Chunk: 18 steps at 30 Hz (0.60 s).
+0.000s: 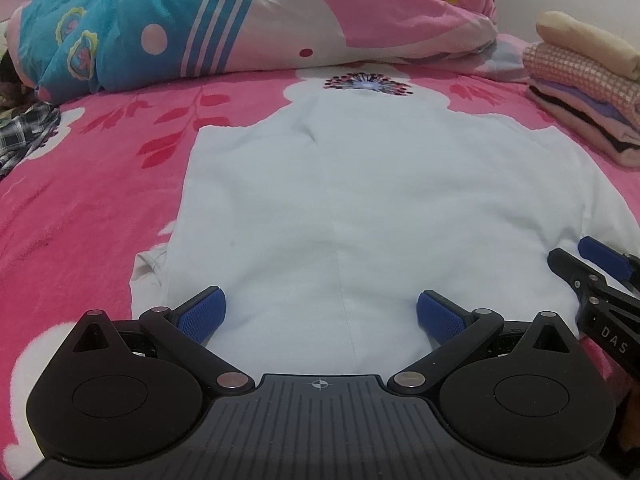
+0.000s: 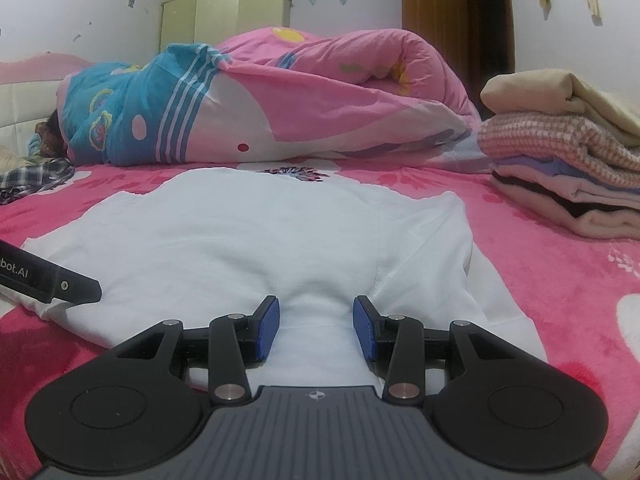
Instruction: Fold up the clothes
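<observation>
A white garment [image 1: 360, 200] lies spread flat on the pink floral bedsheet [image 1: 100, 200], its near hem towards me. My left gripper [image 1: 320, 314] hovers over the near left part of that hem. Its blue pads [image 1: 200, 314] stand wide apart with only flat cloth below them. My right gripper [image 2: 317, 328] is at the near right part of the garment [image 2: 260, 232]. A raised hump of white cloth is squeezed between its two blue pads [image 2: 268, 328]. In the left wrist view the right gripper [image 1: 580, 264] shows at the right edge, resting on the cloth.
A stack of folded clothes [image 2: 568, 168] sits at the right side of the bed. A rolled pink and blue quilt [image 2: 280, 100] lies across the far side. A plaid garment [image 1: 24, 136] lies crumpled at far left. A wardrobe [image 2: 224, 12] and a brown door [image 2: 436, 20] stand behind.
</observation>
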Each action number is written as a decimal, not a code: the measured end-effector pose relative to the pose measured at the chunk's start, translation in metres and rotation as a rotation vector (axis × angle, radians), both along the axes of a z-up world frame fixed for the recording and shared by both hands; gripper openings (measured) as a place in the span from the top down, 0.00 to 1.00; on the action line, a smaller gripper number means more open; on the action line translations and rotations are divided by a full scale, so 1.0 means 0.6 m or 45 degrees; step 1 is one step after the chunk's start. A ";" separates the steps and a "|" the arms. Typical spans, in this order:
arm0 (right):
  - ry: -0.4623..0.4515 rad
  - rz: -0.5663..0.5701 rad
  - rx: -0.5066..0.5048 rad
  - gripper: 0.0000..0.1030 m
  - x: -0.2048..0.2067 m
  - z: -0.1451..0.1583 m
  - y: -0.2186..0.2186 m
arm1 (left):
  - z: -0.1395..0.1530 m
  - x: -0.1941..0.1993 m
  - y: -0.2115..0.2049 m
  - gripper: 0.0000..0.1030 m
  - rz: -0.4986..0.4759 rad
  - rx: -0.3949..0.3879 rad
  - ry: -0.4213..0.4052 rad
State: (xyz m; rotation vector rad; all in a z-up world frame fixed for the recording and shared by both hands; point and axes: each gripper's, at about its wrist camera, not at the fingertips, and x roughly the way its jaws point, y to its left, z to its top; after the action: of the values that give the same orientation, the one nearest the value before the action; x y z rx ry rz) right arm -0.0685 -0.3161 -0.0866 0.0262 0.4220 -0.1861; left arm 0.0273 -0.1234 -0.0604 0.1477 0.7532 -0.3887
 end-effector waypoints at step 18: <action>-0.027 -0.006 -0.033 0.58 -0.004 -0.005 0.005 | 0.064 -0.047 0.023 0.00 -0.003 -0.089 -0.419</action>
State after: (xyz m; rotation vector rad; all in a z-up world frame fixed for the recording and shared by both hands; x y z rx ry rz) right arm -0.0707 -0.3129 -0.0895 0.0040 0.3982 -0.1959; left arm -0.0007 -0.1097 -0.0222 0.1424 0.4152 -0.3808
